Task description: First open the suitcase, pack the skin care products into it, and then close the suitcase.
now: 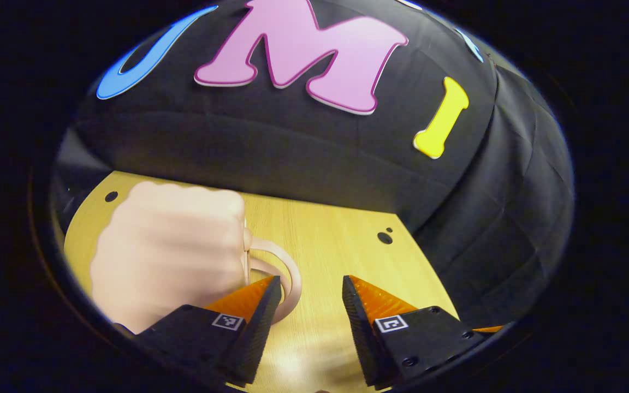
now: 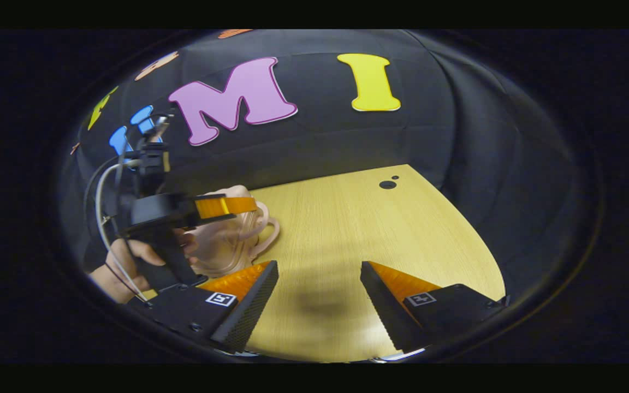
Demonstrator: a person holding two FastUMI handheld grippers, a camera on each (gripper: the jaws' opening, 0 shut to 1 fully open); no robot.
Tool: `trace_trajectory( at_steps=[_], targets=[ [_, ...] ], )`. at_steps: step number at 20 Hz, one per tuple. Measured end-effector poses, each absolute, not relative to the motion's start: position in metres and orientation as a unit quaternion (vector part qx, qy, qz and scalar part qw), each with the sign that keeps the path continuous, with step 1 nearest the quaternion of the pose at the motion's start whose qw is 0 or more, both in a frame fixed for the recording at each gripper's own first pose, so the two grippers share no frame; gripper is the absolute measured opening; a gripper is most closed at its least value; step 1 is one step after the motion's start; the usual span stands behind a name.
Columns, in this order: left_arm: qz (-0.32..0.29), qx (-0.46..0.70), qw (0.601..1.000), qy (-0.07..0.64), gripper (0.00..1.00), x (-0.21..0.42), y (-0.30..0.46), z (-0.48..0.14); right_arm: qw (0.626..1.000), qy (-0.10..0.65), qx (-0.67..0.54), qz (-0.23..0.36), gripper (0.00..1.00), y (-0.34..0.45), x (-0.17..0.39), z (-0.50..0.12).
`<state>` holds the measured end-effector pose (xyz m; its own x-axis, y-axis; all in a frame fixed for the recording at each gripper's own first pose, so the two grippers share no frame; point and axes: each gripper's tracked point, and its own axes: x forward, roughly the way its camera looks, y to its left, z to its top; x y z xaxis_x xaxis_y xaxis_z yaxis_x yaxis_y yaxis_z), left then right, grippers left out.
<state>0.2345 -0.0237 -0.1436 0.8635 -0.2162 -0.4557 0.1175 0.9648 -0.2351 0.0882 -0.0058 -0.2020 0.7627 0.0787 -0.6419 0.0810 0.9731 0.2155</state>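
A small pale pink suitcase (image 1: 167, 251) stands on the wooden table (image 1: 336, 234) at the left of the left gripper view, blurred, its looped handle (image 1: 287, 273) pointing right. My left gripper (image 1: 312, 279) is open, its left finger just in front of the handle loop, with nothing between the fingers. In the right gripper view the suitcase (image 2: 227, 240) sits at the left, partly hidden behind the left gripper (image 2: 251, 206) and the hand (image 2: 129, 256) that holds it. My right gripper (image 2: 320, 265) is open over bare table (image 2: 358, 229), to the right of the suitcase.
The booth's black cloth wall closes off the table at the back and right. Small dark holes (image 1: 384, 237) mark the tabletop near its far right corner (image 2: 387, 184). A white cable (image 2: 99, 207) hangs from the left gripper.
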Motion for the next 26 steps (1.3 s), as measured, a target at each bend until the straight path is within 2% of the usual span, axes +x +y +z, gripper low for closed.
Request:
trace_trajectory(
  at_steps=[2,7,11,13,14,15,18,26],
  targets=[
    [-0.100,-0.108,0.968,0.205,0.97,0.196,-0.017,-0.098,0.942,0.316,0.116,-0.015,0.96,-0.003,0.087,-0.186],
    [-0.073,-0.068,0.992,0.080,0.96,0.095,0.029,0.007,0.957,0.263,0.120,-0.027,0.96,0.026,0.069,-0.139],
    [-0.038,-0.014,0.999,0.020,0.96,0.013,0.090,0.057,0.974,0.203,0.099,-0.016,0.96,0.062,0.044,-0.087],
    [-0.041,-0.007,0.999,0.011,0.96,-0.020,0.104,0.067,0.979,0.178,0.096,-0.004,0.96,0.085,0.028,-0.064],
    [-0.048,-0.010,0.999,0.010,1.00,-0.032,0.110,0.068,0.982,0.164,0.092,0.000,0.96,0.094,0.023,-0.055],
    [-0.049,-0.014,0.999,0.012,0.96,-0.043,0.118,0.067,0.985,0.150,0.085,0.004,0.96,0.104,0.019,-0.046],
    [-0.037,-0.012,0.999,0.019,0.96,-0.054,0.140,0.055,0.991,0.112,0.066,0.015,0.96,0.124,0.008,-0.023],
    [-0.009,-0.025,0.999,0.042,0.96,-0.077,0.183,0.034,0.992,0.107,0.060,0.018,0.96,0.145,-0.016,-0.021]
  ],
)
